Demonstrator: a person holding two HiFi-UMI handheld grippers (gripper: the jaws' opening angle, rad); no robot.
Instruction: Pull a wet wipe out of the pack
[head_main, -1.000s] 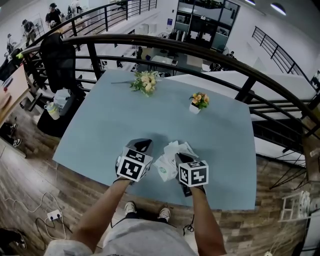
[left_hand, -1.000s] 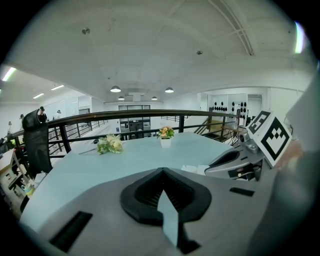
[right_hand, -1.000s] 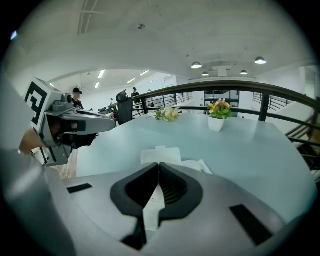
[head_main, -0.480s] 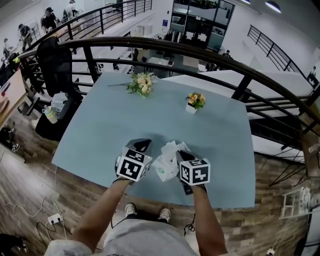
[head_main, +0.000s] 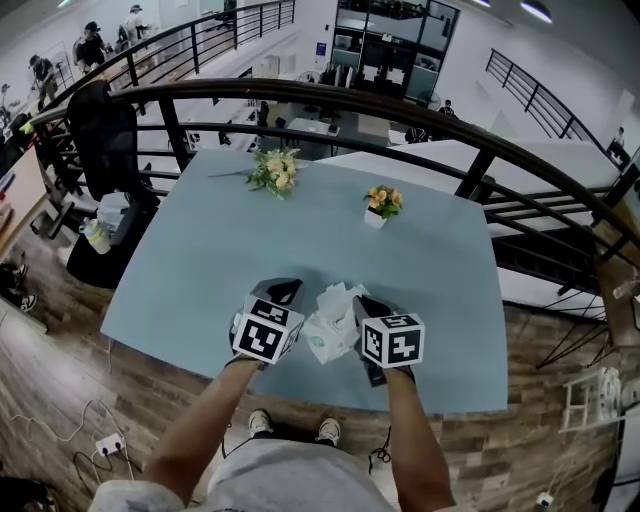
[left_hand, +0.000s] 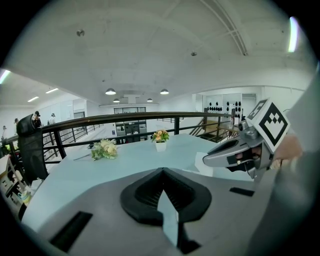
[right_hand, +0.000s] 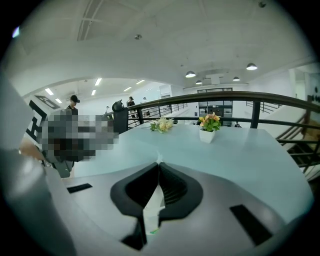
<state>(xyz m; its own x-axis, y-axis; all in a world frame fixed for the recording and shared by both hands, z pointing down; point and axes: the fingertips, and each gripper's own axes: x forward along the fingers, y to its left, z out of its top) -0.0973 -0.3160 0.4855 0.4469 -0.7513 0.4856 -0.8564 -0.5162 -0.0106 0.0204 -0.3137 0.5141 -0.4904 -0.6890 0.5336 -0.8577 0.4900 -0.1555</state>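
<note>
At the tabletop's (head_main: 250, 250) near edge, my right tongs (right_hand: 159, 165) are pinching the wipe (head_main: 336, 298) and creeping upward, drawing it from the pack (head_main: 322, 343); left tongs (left_hand: 162, 171) are idling, pressed together.

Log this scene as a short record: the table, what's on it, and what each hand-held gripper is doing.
table: light blue
bouquet: lying at the far left
flower pot: upright, far right of centre
wipe pack: near edge, between the two hand-held grippers, white wipe bunched beyond it
left hand-held gripper: jaws together
right hand-held gripper: shut on a white sheet, wipe or pack unclear
</note>
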